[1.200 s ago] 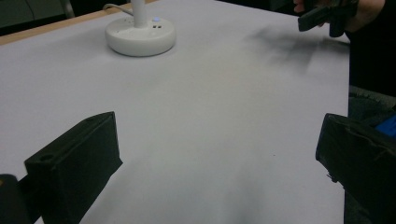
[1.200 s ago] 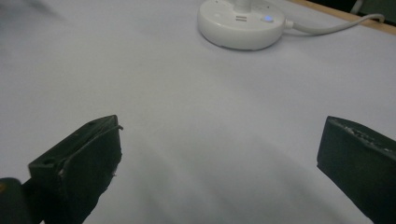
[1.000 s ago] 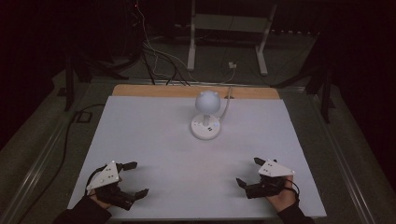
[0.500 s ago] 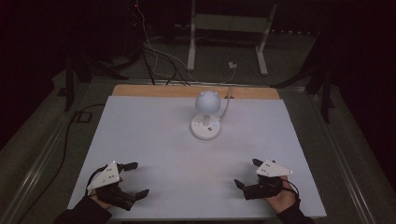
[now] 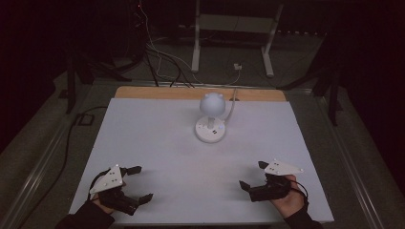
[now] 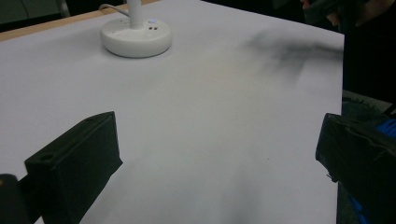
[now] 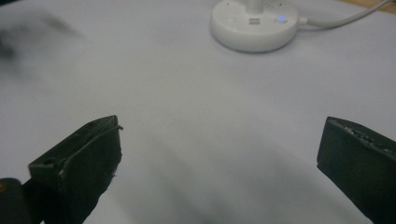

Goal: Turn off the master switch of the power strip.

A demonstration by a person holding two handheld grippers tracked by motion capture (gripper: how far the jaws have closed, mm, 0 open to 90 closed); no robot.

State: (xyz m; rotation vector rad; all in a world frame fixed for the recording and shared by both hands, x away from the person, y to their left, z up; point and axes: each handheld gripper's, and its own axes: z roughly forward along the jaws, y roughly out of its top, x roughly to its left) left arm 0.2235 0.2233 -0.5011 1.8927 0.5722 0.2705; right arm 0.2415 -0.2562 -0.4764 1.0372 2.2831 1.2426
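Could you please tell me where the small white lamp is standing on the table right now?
In the high view the lamp stands near the table's far edge, about midway across, well ahead of both grippers, its cord trailing off the back.

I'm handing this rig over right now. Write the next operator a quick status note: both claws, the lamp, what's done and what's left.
Left claw: open, holding nothing, low over the near-left of the white table.
Right claw: open, holding nothing, low over the near-right.
Lamp: white, round base and globe head, upright at the far centre of the table, its cord trailing off the back edge. A small blue light shows on its base in the right gripper view.
Done: nothing visible yet; neither claw touches the lamp.
Left: probably reach forward to the lamp, which lies well ahead of both claws.
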